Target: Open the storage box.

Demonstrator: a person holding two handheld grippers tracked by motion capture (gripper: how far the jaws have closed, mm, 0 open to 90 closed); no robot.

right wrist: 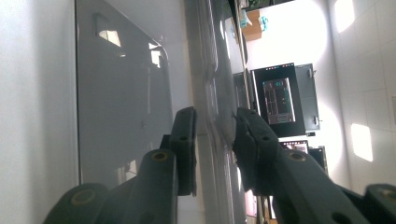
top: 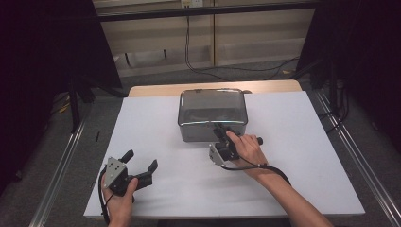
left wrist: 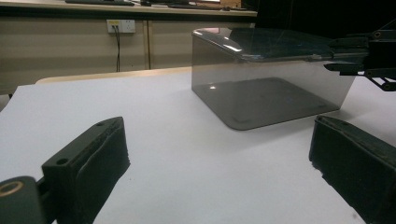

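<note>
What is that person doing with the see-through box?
A person holds a gripper in each hand at a white table. The right gripper has its jaws around the near edge of the smoky clear box's lid, apparently closing on it. The left gripper rests open on the table, away from the box.

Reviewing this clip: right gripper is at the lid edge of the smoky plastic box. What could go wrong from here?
1. The right gripper straddles only the thin near rim of the glossy lid on the translucent grey plastic box; it could slip off.
2. The left gripper rests open, away from the box, so nothing steadies it; lifting the lid may drag or tip it across the white table sheet.
</note>
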